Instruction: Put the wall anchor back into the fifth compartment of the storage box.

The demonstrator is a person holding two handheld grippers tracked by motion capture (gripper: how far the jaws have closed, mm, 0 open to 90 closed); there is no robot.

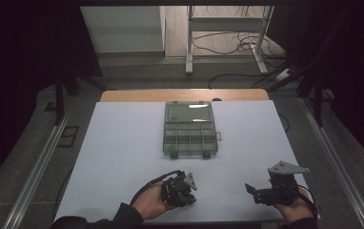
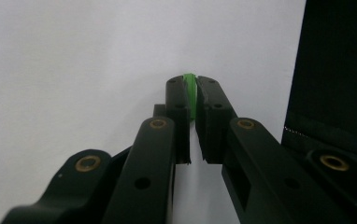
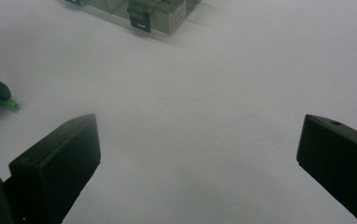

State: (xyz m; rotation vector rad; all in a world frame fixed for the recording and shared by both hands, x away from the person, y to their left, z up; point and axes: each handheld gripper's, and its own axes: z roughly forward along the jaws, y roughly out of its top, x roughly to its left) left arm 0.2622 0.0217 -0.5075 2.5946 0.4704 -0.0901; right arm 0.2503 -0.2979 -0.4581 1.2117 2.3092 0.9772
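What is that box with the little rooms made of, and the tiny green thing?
The box looks like clear, smoky plastic: you see its dividers through it, and the lid shines. The green thing pinched in the left claw looks like smooth, bright plastic, but too little shows to be sure.

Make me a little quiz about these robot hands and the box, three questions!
1. True or false: the left gripper is pinching a small green piece.
2. The right gripper has its jaws: A) wide apart, B) squeezed together, C) holding the box?
3. Fill in: the lid of the compartment box on the white table is ____.

Key: 1 true. 2 A. 3 open.
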